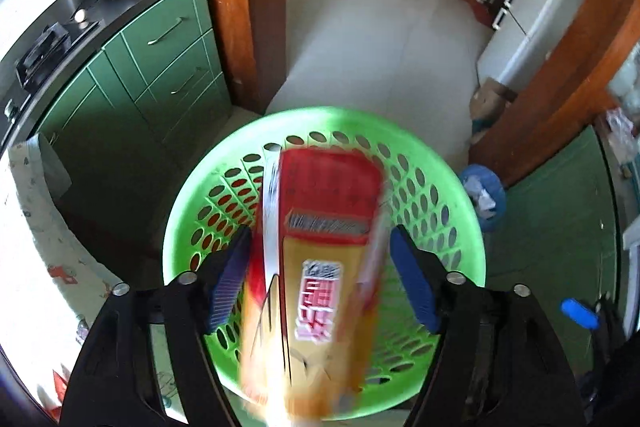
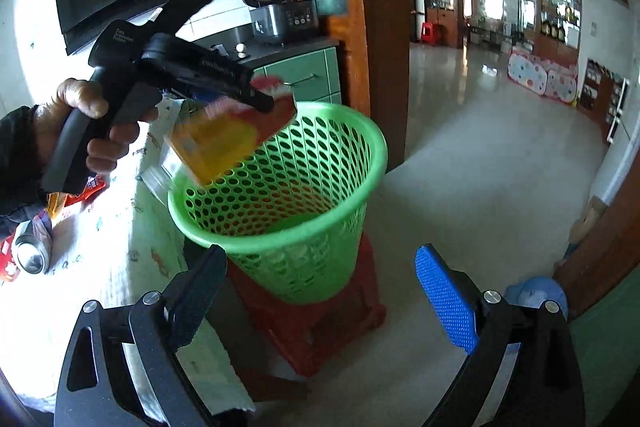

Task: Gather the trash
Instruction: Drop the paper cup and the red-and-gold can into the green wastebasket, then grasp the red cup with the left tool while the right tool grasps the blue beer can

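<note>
Snack box (image 1: 320, 267), red and yellow cardboard, blurred, sits between the pads of the left tool (image 1: 322, 275) right over the mouth of the green perforated wastebasket (image 1: 460, 203). Left pads (image 1: 412, 283) stand apart with a visible gap on the right side of the box; on the other side contact can't be told through the blur. No clamp. In the right wrist view the same box (image 2: 224, 143) hangs tilted at the basket's near rim, under the left tool (image 2: 260, 99), which a hand (image 2: 84, 123) grips by the handle. Wastebasket (image 2: 288, 195) stands on a red plastic stool (image 2: 320, 323), just beside the surface (image 2: 104, 227) with a patterned cloth. Inside of the basket: only red showing through the holes, contents unclear. Right tool (image 2: 320, 291) has its jaws wide apart, nothing between them, pointing at the basket and stool. On the surface: a crushed metal can (image 2: 32, 251) on its side and red wrappers (image 2: 84, 191) near the hand. A blue bin (image 1: 484, 195) with white paper scraps inside sits on the floor beyond the basket.
</note>
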